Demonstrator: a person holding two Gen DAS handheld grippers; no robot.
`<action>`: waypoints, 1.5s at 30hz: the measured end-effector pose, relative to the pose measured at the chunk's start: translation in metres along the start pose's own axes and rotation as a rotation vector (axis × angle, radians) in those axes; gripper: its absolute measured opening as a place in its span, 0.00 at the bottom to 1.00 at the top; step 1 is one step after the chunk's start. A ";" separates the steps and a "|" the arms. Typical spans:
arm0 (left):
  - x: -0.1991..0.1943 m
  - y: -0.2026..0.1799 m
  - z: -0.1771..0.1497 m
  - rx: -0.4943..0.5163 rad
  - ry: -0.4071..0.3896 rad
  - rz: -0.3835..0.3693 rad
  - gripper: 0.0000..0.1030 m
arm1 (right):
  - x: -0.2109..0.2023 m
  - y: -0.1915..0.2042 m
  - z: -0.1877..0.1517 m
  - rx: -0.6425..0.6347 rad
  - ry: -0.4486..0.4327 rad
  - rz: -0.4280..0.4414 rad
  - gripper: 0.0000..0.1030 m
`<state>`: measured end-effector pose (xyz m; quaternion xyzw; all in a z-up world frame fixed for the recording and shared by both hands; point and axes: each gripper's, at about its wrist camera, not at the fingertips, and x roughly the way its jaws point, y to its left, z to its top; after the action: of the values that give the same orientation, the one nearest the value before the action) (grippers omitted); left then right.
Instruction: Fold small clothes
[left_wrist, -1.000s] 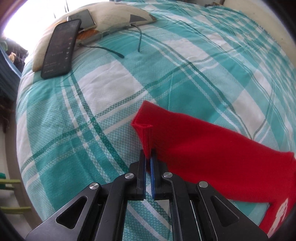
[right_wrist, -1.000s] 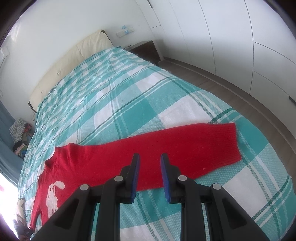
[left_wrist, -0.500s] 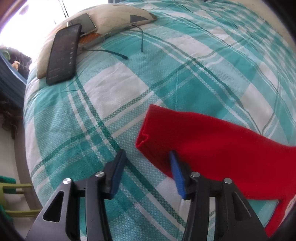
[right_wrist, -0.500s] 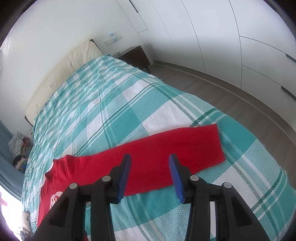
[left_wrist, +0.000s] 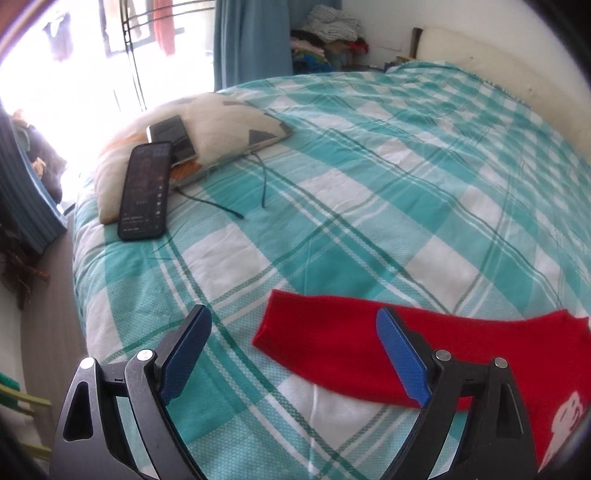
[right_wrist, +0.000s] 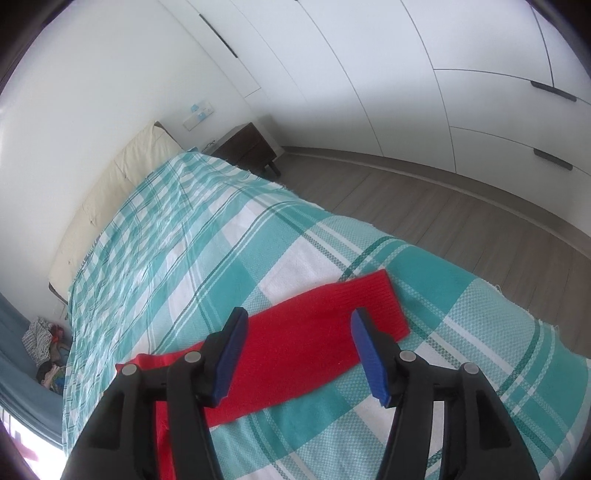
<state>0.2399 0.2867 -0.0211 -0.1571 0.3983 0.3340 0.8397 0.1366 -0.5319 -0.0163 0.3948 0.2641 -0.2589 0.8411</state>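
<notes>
Two claws hang spread wide above your bed, neither gripping anything. Your left claw hovers over the cuff end of one sleeve of the red sweater, which lies flat on the teal plaid cover. Your right claw hovers over the other sleeve of that sweater, near the bed's right edge. Far left, two phones rest on a pillow.
</notes>
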 end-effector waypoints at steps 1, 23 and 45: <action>-0.006 -0.007 -0.001 0.015 -0.012 -0.033 0.91 | -0.001 -0.004 0.001 0.019 0.000 0.005 0.56; -0.015 -0.065 -0.013 0.096 0.030 -0.250 0.96 | 0.004 0.000 -0.012 0.037 0.067 0.065 0.57; -0.016 -0.058 -0.019 0.113 -0.021 -0.228 0.99 | 0.006 0.005 -0.022 0.028 0.092 0.080 0.57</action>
<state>0.2614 0.2268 -0.0208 -0.1506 0.3873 0.2149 0.8838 0.1389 -0.5134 -0.0296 0.4283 0.2828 -0.2103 0.8321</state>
